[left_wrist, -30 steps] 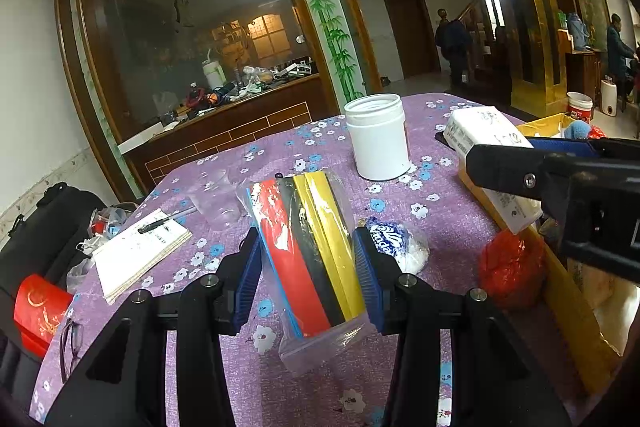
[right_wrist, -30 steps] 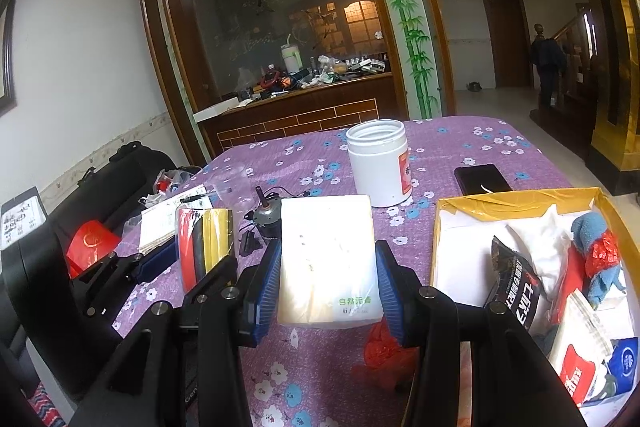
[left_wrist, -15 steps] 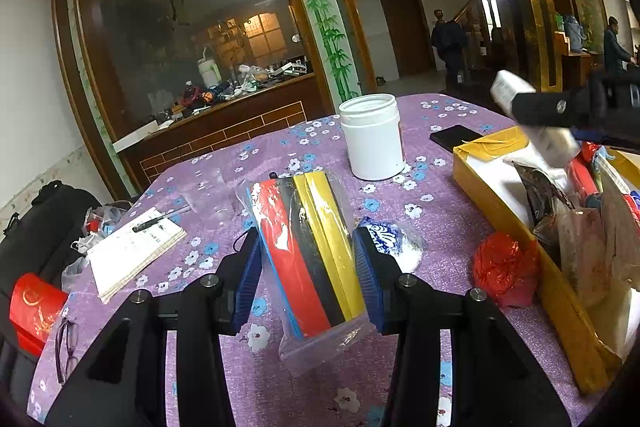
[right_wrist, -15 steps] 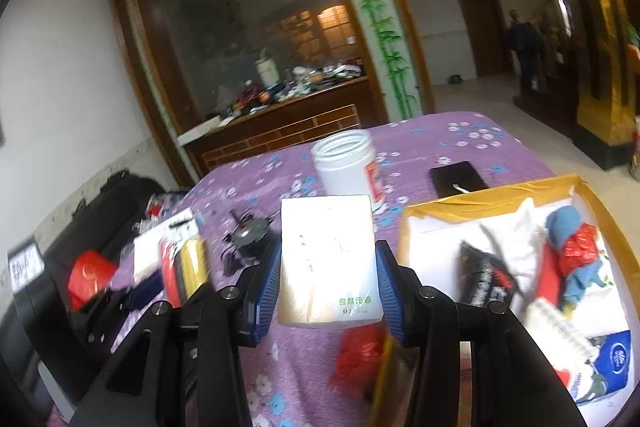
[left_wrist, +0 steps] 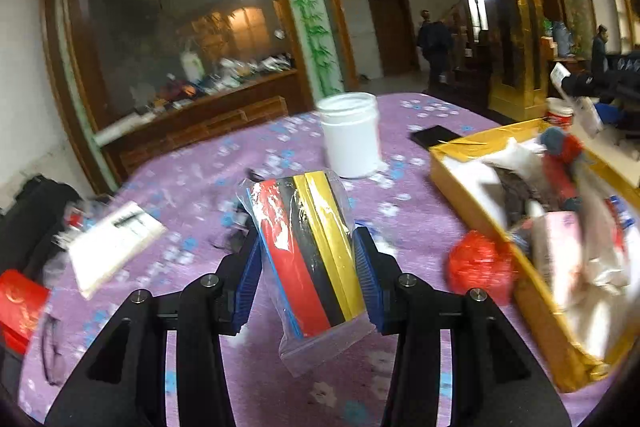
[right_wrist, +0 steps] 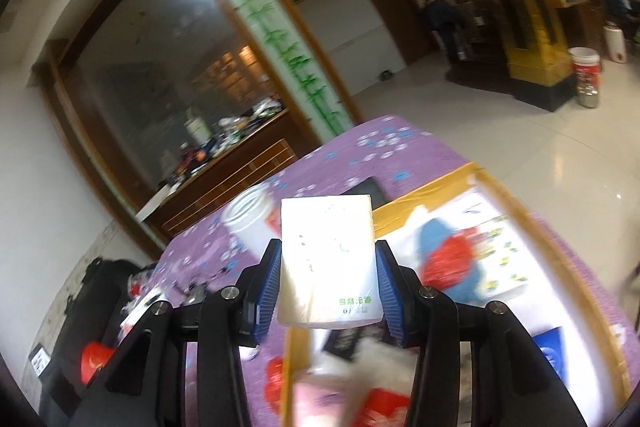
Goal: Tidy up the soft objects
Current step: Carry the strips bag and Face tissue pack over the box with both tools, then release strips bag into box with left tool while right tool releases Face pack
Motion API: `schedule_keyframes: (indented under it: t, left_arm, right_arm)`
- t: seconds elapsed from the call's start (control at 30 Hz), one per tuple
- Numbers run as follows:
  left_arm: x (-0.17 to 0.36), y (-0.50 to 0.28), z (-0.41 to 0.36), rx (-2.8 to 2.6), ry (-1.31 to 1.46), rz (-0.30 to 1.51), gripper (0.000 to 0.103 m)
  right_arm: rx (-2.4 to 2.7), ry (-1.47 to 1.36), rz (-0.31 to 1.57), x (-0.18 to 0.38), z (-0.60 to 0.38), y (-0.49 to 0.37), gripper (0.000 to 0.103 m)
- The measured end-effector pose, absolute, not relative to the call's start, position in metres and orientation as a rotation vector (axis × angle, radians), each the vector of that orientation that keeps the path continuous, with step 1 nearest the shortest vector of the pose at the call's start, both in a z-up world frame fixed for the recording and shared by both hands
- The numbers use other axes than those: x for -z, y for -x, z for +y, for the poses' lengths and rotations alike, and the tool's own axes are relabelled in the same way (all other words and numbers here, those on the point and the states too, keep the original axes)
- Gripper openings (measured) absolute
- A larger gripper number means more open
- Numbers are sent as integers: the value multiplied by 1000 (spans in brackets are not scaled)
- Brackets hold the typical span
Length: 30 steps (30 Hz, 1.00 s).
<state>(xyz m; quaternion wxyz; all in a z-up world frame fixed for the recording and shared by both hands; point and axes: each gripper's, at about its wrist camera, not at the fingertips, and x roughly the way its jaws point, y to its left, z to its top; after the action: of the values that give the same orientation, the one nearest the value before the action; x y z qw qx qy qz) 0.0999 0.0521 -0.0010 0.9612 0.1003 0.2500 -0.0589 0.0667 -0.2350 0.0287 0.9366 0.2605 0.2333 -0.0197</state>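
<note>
Right wrist: white tissue pack bears green Chinese print.

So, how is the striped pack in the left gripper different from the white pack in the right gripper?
The striped pack shows red, black and yellow bands in a clear bag; the tissue pack is plain white with small green print. The striped pack hangs over the purple tablecloth; the tissue pack hangs over the yellow box. Both are clamped between blue pads.

Two grippers; one striped packet; one tissue pack; one white jar; one yellow box; one red ball; one notepad.
</note>
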Motion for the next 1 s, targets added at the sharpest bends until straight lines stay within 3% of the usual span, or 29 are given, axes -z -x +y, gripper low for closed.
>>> schedule_keyframes:
  t: [0.3, 0.67, 1.0]
  left_arm:
    - [-19, -75, -1, 362, -185, 595, 43]
    - [-4, -57, -93, 587, -258, 686, 43]
    - [11, -54, -108, 642, -276, 712, 43]
  right_arm:
    - [199, -582, 521, -21, -283, -63, 46]
    - [251, -569, 637, -2, -297, -75, 47]
    - [213, -581, 724, 14, -294, -86, 49]
